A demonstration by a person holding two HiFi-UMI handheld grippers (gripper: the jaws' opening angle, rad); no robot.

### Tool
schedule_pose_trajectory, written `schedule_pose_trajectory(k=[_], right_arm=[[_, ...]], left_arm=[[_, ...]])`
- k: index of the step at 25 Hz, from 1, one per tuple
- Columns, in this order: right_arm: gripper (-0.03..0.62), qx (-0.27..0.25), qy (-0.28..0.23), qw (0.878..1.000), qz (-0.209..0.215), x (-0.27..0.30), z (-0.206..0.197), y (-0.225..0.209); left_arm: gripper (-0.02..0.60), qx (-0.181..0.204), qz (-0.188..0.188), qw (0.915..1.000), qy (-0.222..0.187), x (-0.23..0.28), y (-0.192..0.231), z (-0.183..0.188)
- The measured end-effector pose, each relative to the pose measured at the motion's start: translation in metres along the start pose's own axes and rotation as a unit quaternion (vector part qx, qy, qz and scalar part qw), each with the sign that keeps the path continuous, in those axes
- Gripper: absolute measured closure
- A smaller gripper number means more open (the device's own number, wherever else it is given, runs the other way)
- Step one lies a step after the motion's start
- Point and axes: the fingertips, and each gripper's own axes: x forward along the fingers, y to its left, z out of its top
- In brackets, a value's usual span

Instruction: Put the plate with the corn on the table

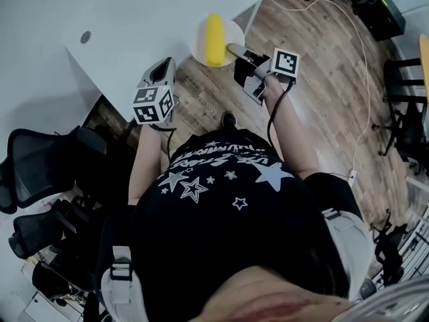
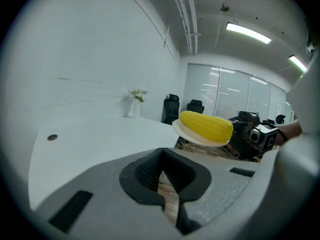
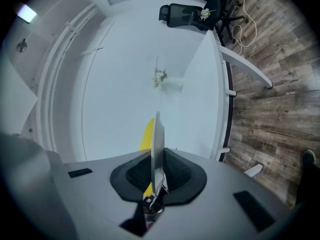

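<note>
Wood floor (image 1: 322, 79) lies under the person's feet, so a drop here would land on hard boards. Closest to the person, the left gripper (image 1: 166, 64) has its jaws together with nothing in them. I think it would be too slow to help in a slip.

Just past it, the right gripper (image 1: 232, 48) is pinching the thin rim of the plate (image 1: 199, 43) on 1 side only. The corn (image 1: 214, 39) lies loose on top. The plate is up in the air at the corner of the white table (image 1: 134, 19), mostly over the floor and not set down yet.

3 things could go wrong, I think:
- The plate could tip, because it is held by 1 edge, and the round corn could roll off.
- The rim could slide out of the jaws.
- The plate could bump the table's edge, or be left too close to it and fall.

Only the table's own edge stands between the plate and a safe spot.

Black chairs (image 1: 40, 159) crowd the person's left side. A white cable (image 1: 362, 59) runs over the floor on the right, well apart from the feet. Farther off, the table has a small round hole (image 1: 85, 37), and a little plant (image 2: 136, 95) stands at its far end.
</note>
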Motion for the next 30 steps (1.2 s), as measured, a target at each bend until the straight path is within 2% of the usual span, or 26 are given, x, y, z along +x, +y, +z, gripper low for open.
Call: schedule_pose_trajectory(k=[7, 14, 18, 22, 25, 30], right_arm=[[0.563, 0.003, 0.03, 1.0, 0.008, 0.011, 0.05, -0.008], [0.563, 0.012, 0.032, 0.999, 0.004, 0.017, 0.083, -0.018], [0.563, 0.014, 0.025, 1.0, 0.0, 0.021, 0.089, -0.025], [0.563, 0.009, 0.023, 1.0, -0.008, 0.037, 0.102, -0.031], [0.563, 0.004, 0.023, 1.0, -0.011, 0.053, 0.123, -0.033], [0.563, -0.008, 0.016, 1.0, -0.015, 0.09, 0.167, -0.032]], left_arm=[[0.577, -0.018, 0.019, 0.9996, -0.005, 0.054, -0.012, 0.02], [0.577, -0.02, 0.016, 0.9996, 0.008, 0.088, -0.008, 0.03], [0.577, -0.011, 0.019, 0.9998, 0.001, 0.095, 0.005, 0.04], [0.577, -0.03, 0.02, 0.9994, -0.001, 0.114, 0.03, 0.044], [0.577, -0.035, 0.017, 0.9992, 0.006, 0.139, 0.048, 0.049], [0.577, -0.038, 0.006, 0.9992, -0.006, 0.178, 0.076, 0.076]])
